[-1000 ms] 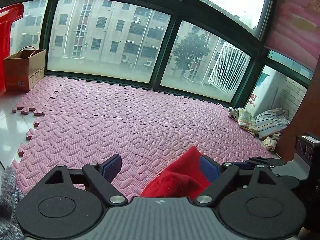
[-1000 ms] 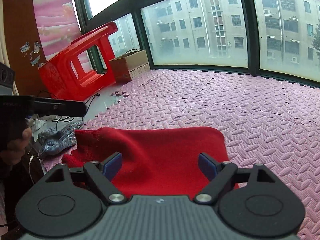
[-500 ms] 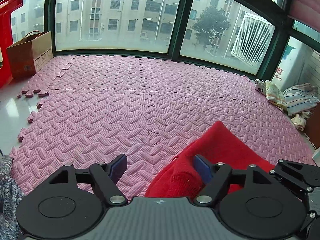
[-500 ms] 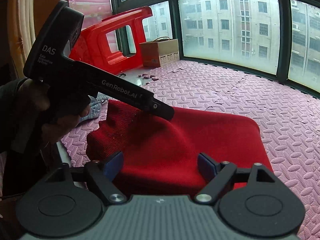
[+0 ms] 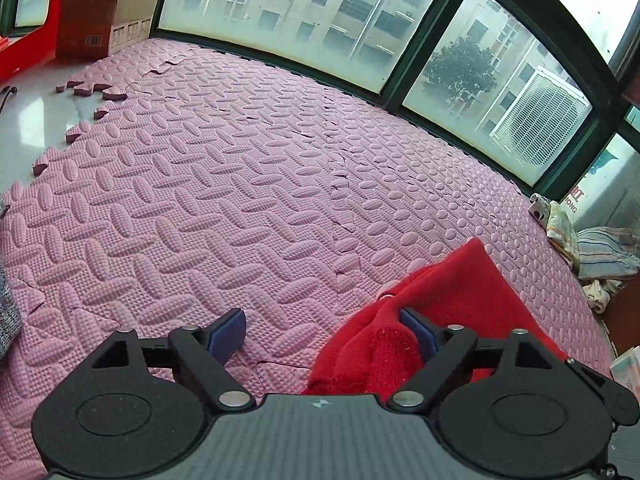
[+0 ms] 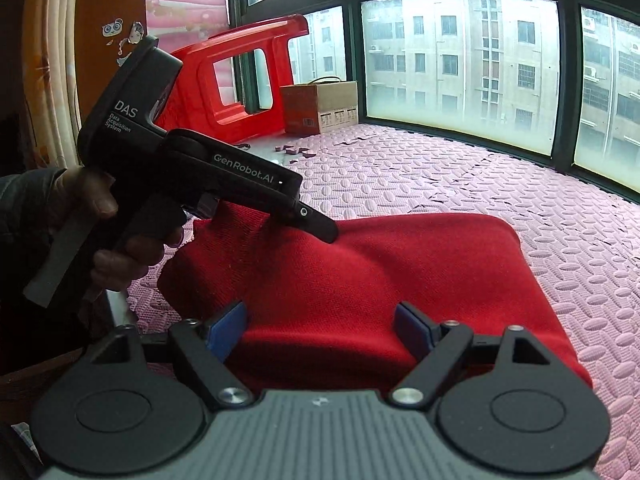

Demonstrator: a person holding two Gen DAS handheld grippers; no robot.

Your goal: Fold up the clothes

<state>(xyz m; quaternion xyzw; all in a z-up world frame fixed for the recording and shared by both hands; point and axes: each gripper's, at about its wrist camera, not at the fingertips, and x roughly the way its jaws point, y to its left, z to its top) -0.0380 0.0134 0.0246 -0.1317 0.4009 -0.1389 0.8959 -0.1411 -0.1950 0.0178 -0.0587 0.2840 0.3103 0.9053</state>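
Note:
A red knitted garment (image 6: 360,276) lies folded on the pink foam mat (image 6: 460,184). In the left wrist view it (image 5: 452,300) sits at the lower right. My left gripper (image 5: 320,330) is open, its right pad against the garment's bunched left edge, its left pad over bare mat. From the right wrist view the left gripper's body (image 6: 224,176) rests on the garment's raised left part. My right gripper (image 6: 320,326) is open, its jaws wide over the garment's near edge.
A red plastic stool (image 6: 240,80) and a cardboard box (image 6: 320,106) stand by the windows at the left. A pile of striped clothes (image 5: 592,252) lies at the mat's far right. A grey cloth (image 5: 6,312) lies at the left mat edge.
The left gripper has tilted down and moved closer to the mat and the garment's left edge. The right gripper has shifted nearer the garment; the left gripper's body came into its view.

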